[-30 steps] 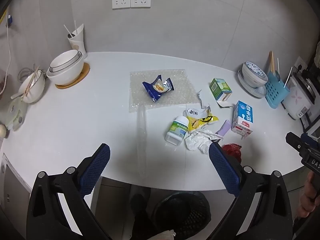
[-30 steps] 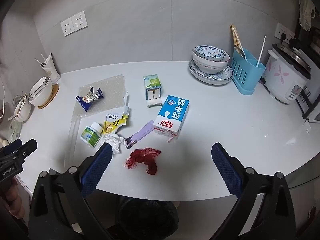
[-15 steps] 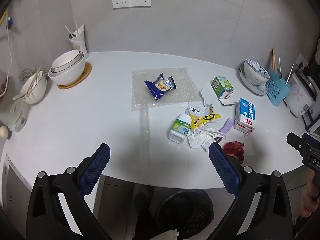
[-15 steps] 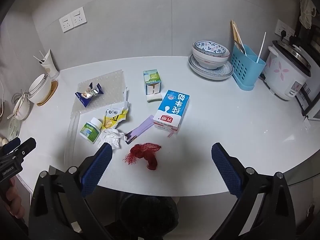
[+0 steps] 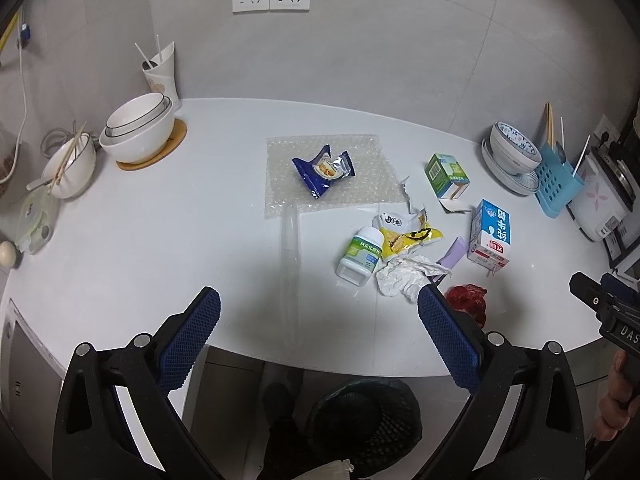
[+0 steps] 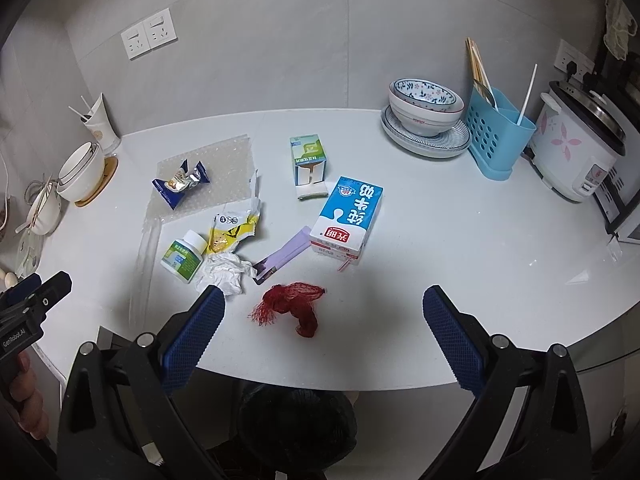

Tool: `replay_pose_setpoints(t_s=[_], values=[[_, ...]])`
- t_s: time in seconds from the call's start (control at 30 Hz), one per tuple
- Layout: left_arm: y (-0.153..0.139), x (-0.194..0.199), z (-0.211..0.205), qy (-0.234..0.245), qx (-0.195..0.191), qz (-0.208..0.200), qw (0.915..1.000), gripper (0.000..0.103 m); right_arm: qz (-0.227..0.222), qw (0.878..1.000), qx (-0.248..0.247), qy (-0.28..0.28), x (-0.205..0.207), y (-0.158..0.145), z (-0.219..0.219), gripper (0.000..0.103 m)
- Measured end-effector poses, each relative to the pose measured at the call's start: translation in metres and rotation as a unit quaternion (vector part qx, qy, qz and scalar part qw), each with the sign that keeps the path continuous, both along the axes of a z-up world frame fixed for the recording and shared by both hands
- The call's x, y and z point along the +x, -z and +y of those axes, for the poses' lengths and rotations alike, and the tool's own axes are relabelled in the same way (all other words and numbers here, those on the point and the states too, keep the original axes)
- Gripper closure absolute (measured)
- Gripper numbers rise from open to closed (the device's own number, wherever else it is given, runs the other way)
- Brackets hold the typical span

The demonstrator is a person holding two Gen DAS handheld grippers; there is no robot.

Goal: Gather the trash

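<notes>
While both tongs, left (image 5: pixel 316 316) and right (image 6: pixel 320 316), hang spread and empty, the trash sits mid-bench (image 6: pixel 460 248) above a dark bin (image 6: pixel 296 424). Red netting (image 6: pixel 292 306) could snag a pad, and the light tissue (image 6: pixel 224 272) could slip off the edge, missing that bin.

Snack wrapper (image 6: pixel 181 182) on bubble wrap sheet (image 6: pixel 208 172), far left | pill bottle (image 6: pixel 183 256) left of crumpled tissue (image 6: pixel 224 272) | milk carton (image 6: pixel 349 220) centre, small box (image 6: pixel 308 159) behind it | net bag (image 6: pixel 294 306) nearest table (image 6: pixel 460 240) edge | waste bin (image 6: pixel 296 424) below edge | bowl on plate (image 6: pixel 425 114) far right.
</notes>
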State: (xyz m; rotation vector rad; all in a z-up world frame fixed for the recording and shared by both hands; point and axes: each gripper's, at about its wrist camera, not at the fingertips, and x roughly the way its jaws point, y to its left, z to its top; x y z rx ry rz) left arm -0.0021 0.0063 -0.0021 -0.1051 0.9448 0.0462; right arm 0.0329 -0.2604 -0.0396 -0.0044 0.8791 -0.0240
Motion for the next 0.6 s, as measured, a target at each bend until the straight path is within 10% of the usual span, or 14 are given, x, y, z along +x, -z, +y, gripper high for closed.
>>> replay_pose_setpoints(t_s=[0.6], values=[[0.0044,0.0043,-0.0037,0.006,0.003,0.012,0.9999,0.006,0.001,1.0,0.001,0.006,0.0023,0.0002,-0.0033,0.008]])
